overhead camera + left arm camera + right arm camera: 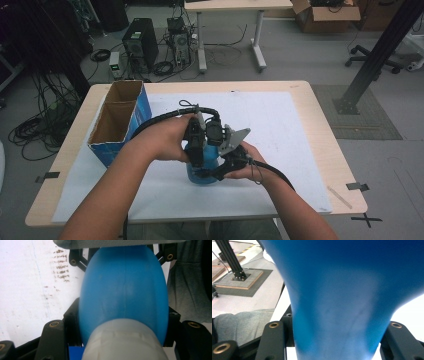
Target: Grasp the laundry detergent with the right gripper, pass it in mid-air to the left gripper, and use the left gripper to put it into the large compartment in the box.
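Note:
A blue plastic bottle [202, 175] stands near the middle of the white sheet, held from both sides. In the left gripper view the bottle's rounded body [123, 287] runs away from the camera, with a pale whitish cap [125, 340] at the near end. My left gripper [122, 325] is shut on the bottle, its black jaws tight against both sides. My right gripper [337, 337] is shut on a narrower waist of the same bottle [337, 302]. From above, the left gripper [197, 156] comes down over the bottle's top and the right gripper [223, 169] grips it from the right.
An open blue cardboard box [118, 123] stands at the table's left, a hand's width from the left forearm. The white sheet [285, 130] covers most of the wooden table [320, 115]. Black tape pieces [357, 186] lie near the right front corner.

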Motion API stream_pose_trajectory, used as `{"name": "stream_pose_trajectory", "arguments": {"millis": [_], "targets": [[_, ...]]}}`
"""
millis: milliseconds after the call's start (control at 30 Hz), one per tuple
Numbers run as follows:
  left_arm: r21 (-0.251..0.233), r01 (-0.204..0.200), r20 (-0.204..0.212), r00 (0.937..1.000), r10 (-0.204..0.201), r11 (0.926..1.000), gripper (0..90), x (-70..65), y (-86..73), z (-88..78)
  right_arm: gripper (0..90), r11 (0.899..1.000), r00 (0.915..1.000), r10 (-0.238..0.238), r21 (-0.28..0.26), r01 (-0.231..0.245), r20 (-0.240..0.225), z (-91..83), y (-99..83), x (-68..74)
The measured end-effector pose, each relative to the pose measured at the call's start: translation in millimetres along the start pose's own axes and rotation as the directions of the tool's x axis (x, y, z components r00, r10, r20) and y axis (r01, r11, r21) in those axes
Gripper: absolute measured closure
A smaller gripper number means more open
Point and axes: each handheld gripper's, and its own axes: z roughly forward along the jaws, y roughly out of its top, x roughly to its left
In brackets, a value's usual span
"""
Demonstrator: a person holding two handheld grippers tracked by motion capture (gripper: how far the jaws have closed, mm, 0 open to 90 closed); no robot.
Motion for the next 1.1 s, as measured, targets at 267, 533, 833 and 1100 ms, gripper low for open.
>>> {"name": "stream_pose_trajectory", "arguments": {"millis": [267,533,833,1100], "targets": [[0.011,-0.005,-0.027,0.9996,0.006,0.9999,38.8,-2.9,1.0,-3.6,44.9,1.000,0.9998,-0.012,-0.010,0.012,0.015,-1.0,2.1,0.4],[0.015,-0.001,-0.027,0.9996,0.002,0.9999,38.8,-3.1,1.8,-8.7,43.7,0.999,0.9996,-0.014,-0.029,0.015,0.024,-3.9,3.7,1.0],[0.032,0.016,-0.044,0.9989,-0.015,0.9994,38.8,1.2,-0.7,-8.7,29.2,0.997,0.9980,0.029,-0.070,-0.025,0.056,-8.3,3.1,-0.4],[0.033,0.045,-0.043,0.9981,-0.044,0.9984,38.7,4.6,-3.9,-9.5,19.4,0.995,0.9949,0.053,-0.085,-0.046,0.086,-9.8,1.4,-1.6]]}}
